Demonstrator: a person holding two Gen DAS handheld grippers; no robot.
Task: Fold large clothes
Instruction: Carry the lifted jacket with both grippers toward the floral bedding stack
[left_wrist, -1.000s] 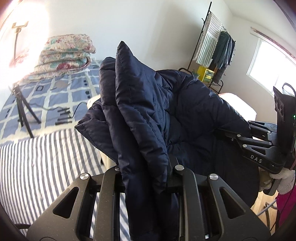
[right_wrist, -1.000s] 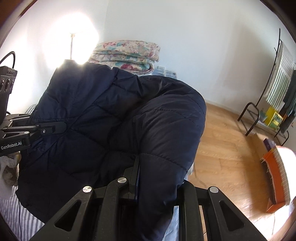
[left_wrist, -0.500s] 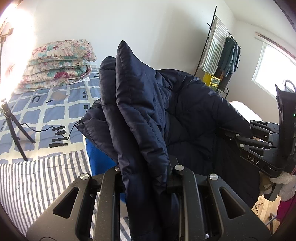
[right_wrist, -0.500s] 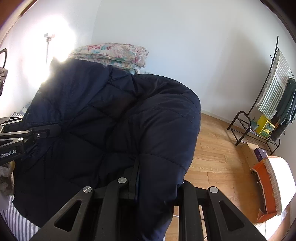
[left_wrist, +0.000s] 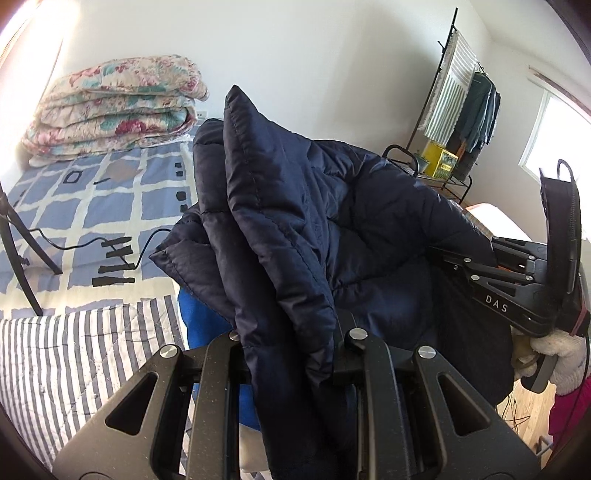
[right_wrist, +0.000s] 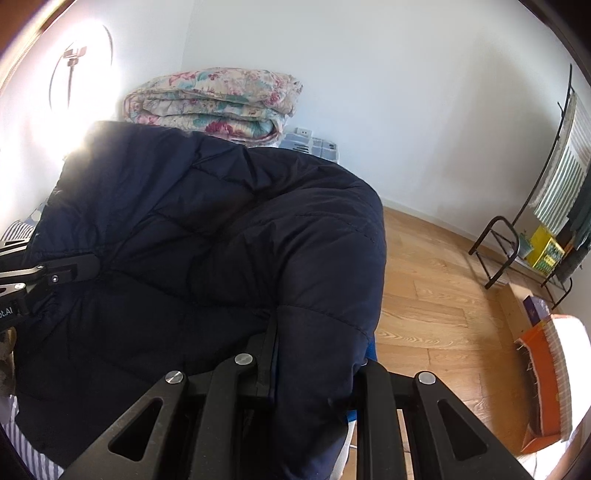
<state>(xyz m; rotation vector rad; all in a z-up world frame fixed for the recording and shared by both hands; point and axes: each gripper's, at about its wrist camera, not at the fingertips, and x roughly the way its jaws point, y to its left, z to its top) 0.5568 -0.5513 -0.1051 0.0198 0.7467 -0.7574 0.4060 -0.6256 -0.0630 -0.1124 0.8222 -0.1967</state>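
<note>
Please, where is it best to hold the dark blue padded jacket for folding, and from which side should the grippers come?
Judging by its bulk, hold the navy jacket at a stitched outer edge, where the padding bunches thin enough for the jaws. The left gripper and right gripper already clamp such edges from below, wide apart, so the cloth spreads between them.

Jacket (left_wrist: 295, 221) before folded quilt (left_wrist: 110, 110) on bed (left_wrist: 74, 199), rack (left_wrist: 461, 110) far right
</note>
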